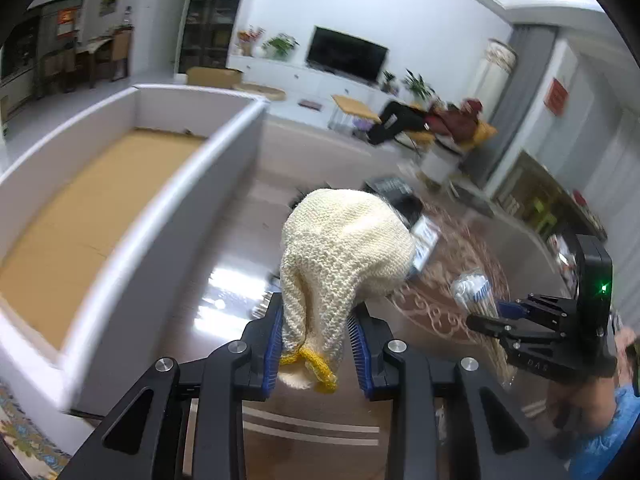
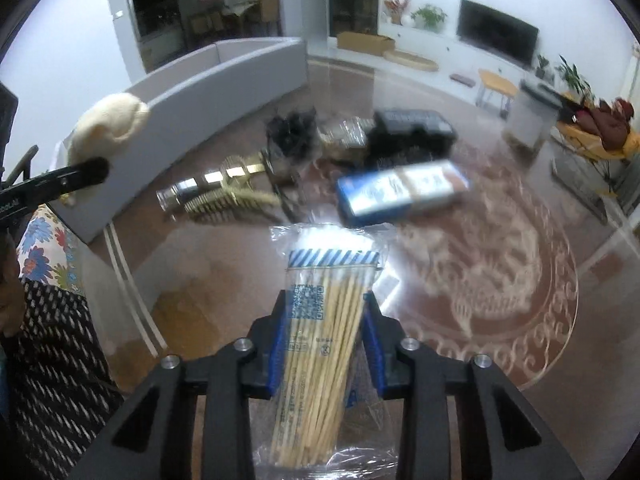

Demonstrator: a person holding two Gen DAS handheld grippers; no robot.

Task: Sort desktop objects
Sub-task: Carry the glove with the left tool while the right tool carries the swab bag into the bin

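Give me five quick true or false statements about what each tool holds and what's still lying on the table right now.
1. The left tool grips a cream knitted item with yellow trim. True.
2. The right tool is empty. False: it is shut on a clear plastic pack of wooden cotton swabs.
3. A blue rectangular box lies on the glossy brown table. True.
4. The knitted item already lies inside the white-walled bin. False: the tool holds it in the air.
5. The bin's tan floor looks bare. True.
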